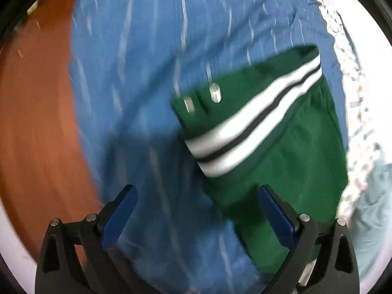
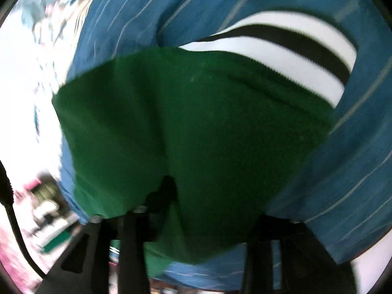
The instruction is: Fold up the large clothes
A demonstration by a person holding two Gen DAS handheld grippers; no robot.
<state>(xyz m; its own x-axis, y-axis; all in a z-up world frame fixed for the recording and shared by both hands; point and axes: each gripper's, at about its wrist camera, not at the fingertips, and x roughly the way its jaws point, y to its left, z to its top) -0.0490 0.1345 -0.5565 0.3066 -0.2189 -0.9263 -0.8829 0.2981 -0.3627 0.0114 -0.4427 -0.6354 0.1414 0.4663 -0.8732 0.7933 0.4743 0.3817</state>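
1. Left hand-held gripper (image 1: 198,216): jaws spread wide, blue pads (image 1: 117,216) facing each other across an empty gap; nothing is held. It hangs above the blue cloth, its right finger over the near edge of the green garment.
2. Green garment (image 1: 289,152): a folded green piece with a white-and-black striped band (image 1: 254,120) and two pale oval fittings (image 1: 215,93) near its far left corner. It lies on the right part of the blue cloth, seen from the left wrist.
3. Blue striped cloth (image 1: 137,85): a blue sheet with thin pale lines, spread beneath the garment; a reddish-brown surface (image 1: 36,122) shows to its left.
4. Right hand-held gripper (image 2: 196,223): only the dark finger bases show at the near edge; green garment (image 2: 191,127) fabric drapes over and between them, hiding the tips. Whether the pads press the fabric cannot be told.
5. Right wrist view: striped band (image 2: 281,49) at far right, blue striped cloth (image 2: 343,171) around it. Both views are motion-blurred.
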